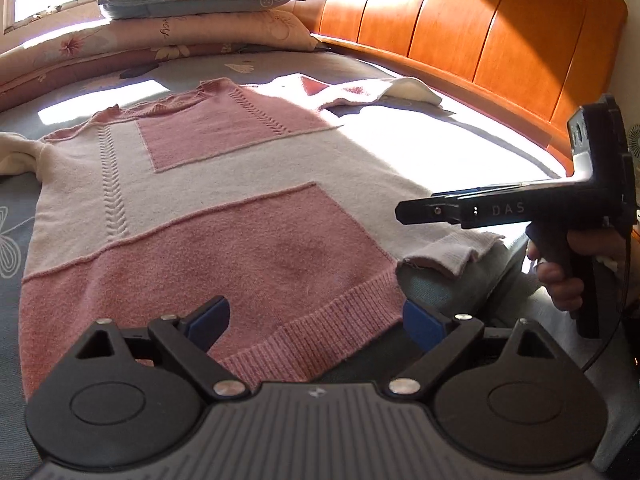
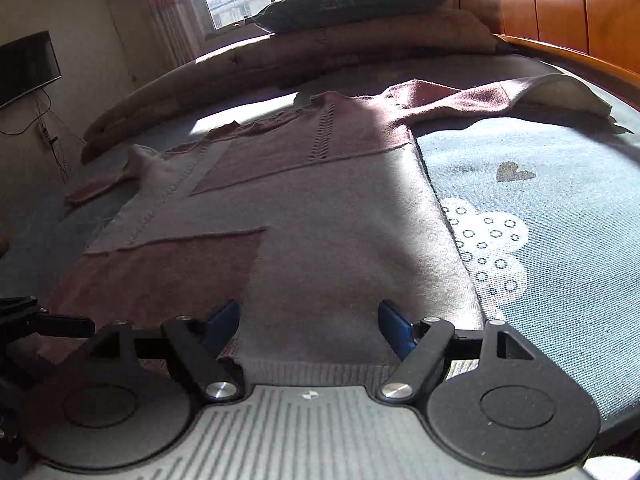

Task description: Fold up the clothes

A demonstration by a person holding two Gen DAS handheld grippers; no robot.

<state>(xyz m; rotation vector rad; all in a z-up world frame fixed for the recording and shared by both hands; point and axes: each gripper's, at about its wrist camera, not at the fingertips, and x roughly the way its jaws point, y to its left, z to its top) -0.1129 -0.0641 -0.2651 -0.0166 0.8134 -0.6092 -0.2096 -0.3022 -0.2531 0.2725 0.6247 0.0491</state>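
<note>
Showing hand (image 1: 560, 276) only leftward, sweater (image 2: 320, 216) flat, grippers spread

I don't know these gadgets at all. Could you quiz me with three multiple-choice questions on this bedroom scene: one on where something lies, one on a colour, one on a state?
1. The sweater lies: A) spread on the bed; B) on the floor; C) on a hanger.
2. Its colours: A) green and black; B) pink and pale grey; C) yellow.
3. The left gripper is: A) clamped on a pillow; B) open at the hem; C) out of sight.

Answers: A, it lies flat on the bedcover; B, pink blocks on pale knit; B, its blue fingers stand apart over the ribbed hem.
</note>
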